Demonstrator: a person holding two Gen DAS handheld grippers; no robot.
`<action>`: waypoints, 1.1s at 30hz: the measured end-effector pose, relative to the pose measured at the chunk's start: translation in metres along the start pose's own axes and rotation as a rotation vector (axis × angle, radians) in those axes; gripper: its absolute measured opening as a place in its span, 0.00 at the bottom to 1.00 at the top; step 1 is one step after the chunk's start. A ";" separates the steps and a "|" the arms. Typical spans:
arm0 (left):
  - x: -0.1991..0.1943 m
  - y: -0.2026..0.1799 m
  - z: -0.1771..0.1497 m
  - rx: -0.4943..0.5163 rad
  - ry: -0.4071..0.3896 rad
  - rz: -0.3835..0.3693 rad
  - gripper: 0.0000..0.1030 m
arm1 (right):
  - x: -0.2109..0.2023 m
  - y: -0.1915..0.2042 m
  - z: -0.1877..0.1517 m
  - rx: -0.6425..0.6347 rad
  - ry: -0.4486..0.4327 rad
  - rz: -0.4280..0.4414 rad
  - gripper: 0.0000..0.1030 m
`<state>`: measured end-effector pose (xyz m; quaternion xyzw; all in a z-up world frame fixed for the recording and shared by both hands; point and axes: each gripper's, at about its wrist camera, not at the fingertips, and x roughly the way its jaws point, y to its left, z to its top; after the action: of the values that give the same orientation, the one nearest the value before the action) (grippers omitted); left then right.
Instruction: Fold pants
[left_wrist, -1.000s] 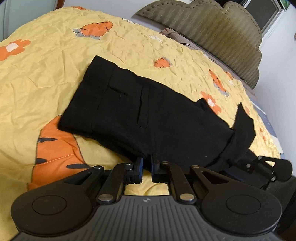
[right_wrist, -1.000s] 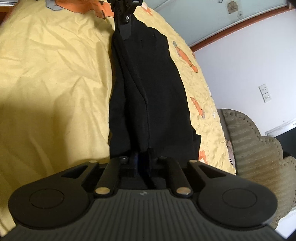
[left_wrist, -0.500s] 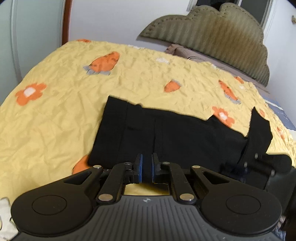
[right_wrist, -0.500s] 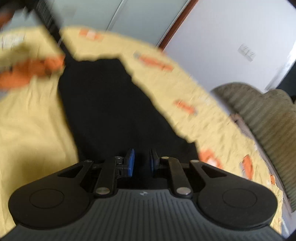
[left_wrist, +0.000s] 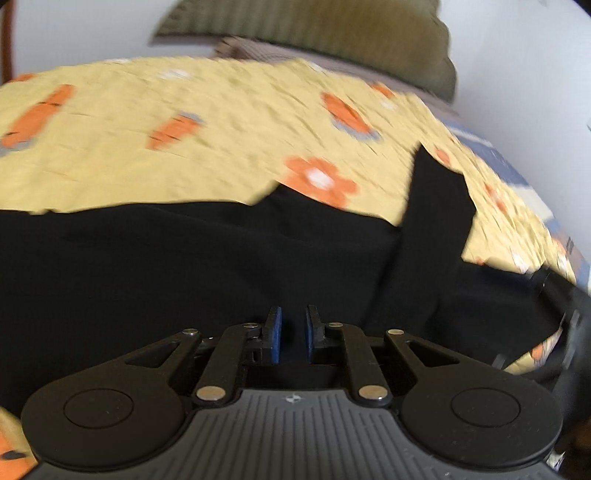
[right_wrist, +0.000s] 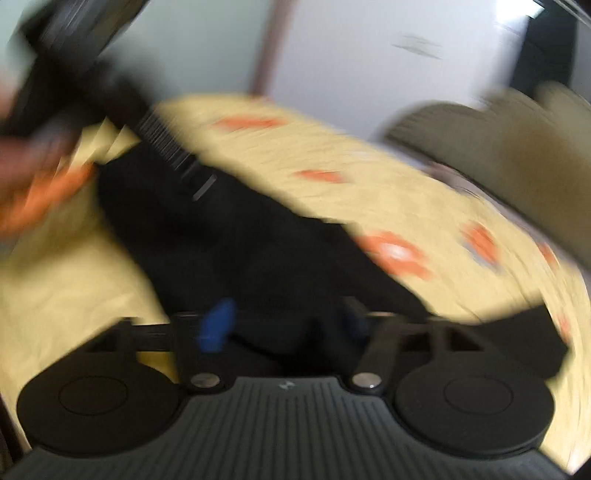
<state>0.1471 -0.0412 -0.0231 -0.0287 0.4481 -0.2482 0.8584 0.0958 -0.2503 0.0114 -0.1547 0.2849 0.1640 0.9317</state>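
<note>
Black pants (left_wrist: 184, 266) lie flat across the yellow bedspread, and one folded flap (left_wrist: 436, 206) sticks up at the right. My left gripper (left_wrist: 293, 332) hangs low over the near part of the pants. Its blue pads are a narrow gap apart and starting to open, with black cloth in the gap. In the blurred right wrist view, my right gripper (right_wrist: 286, 321) is opening wide over the pants (right_wrist: 240, 251). Cloth lies below and between its fingers, and the pads do not press on it. The other tool's ribbed black housing (right_wrist: 162, 147) shows over the far end.
The bedspread (left_wrist: 184, 147) is yellow with orange flowers and carrots. An olive padded headboard (left_wrist: 332, 29) stands against a white wall, with a greyish pillow (left_wrist: 251, 51) below it. A blue patterned sheet (left_wrist: 498, 155) shows at the bed's right edge.
The left gripper has slid right and in over the pants, so the waistband has left its view. The right gripper has rolled, risen and spread its jaws off the cloth.
</note>
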 end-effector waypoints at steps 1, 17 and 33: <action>0.007 -0.008 -0.001 0.014 0.013 -0.008 0.12 | -0.007 -0.018 -0.005 0.069 -0.011 -0.043 0.82; 0.060 -0.079 0.017 0.202 0.066 -0.117 0.13 | 0.031 -0.242 -0.015 0.478 0.052 -0.328 0.96; 0.077 -0.103 0.031 0.274 0.024 -0.133 0.14 | 0.163 -0.339 0.027 0.231 0.267 -0.429 0.72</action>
<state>0.1669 -0.1712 -0.0344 0.0622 0.4175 -0.3636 0.8304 0.3699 -0.5090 0.0039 -0.1247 0.3827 -0.0926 0.9107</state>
